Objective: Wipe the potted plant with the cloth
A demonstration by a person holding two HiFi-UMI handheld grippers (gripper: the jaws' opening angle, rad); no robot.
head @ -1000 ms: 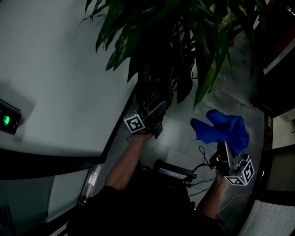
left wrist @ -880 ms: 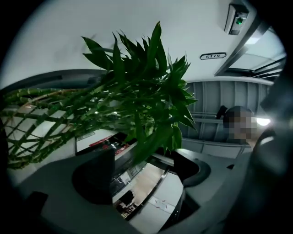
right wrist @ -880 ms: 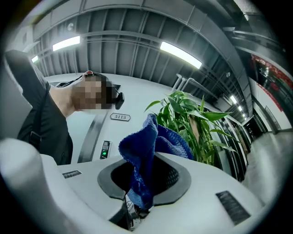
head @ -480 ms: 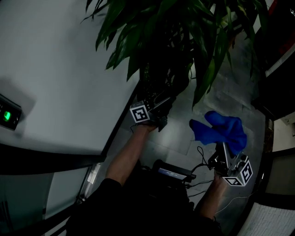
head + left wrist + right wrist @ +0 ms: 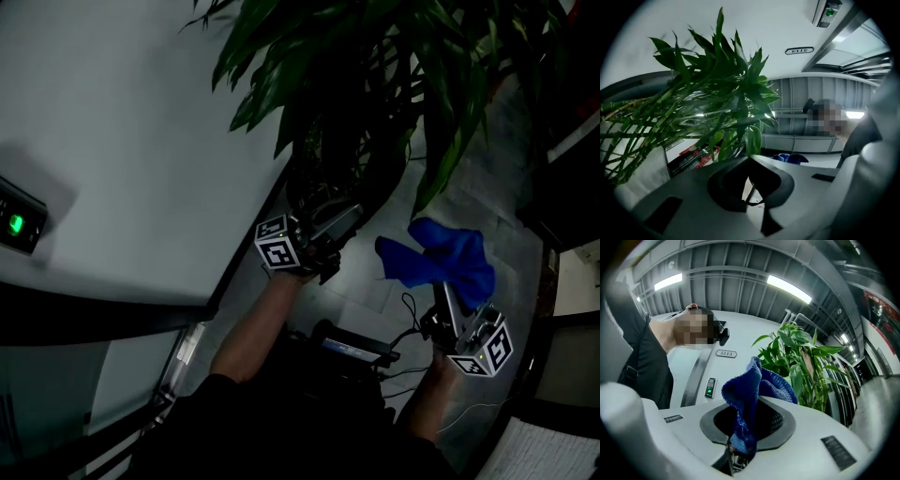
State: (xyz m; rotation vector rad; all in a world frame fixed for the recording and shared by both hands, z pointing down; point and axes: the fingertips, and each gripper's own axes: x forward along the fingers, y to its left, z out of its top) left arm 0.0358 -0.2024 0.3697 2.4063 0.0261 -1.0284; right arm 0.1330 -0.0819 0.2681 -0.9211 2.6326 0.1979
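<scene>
The potted plant [image 5: 375,84] fills the top of the head view with long green leaves and thin stalks. My left gripper [image 5: 349,216] reaches up into its lower leaves. Its jaws have just been closing and now meet on a leaf [image 5: 753,140], whose stalk shows behind them in the left gripper view. To the right, my right gripper [image 5: 443,298] is shut on a blue cloth [image 5: 436,261], which bunches up above the jaws. The cloth [image 5: 747,404] hangs apart from the plant [image 5: 806,366], to its left in the right gripper view.
A white wall panel [image 5: 122,141] runs along the left, with a keypad showing a green light [image 5: 17,223]. Grey floor tiles [image 5: 375,281] lie below the plant. A black device with cables [image 5: 356,349] sits near my body. A dark frame [image 5: 562,187] borders the right.
The left gripper's jaws have closed among the lower leaves. The right gripper with the blue cloth has shifted slightly left, toward the plant.
</scene>
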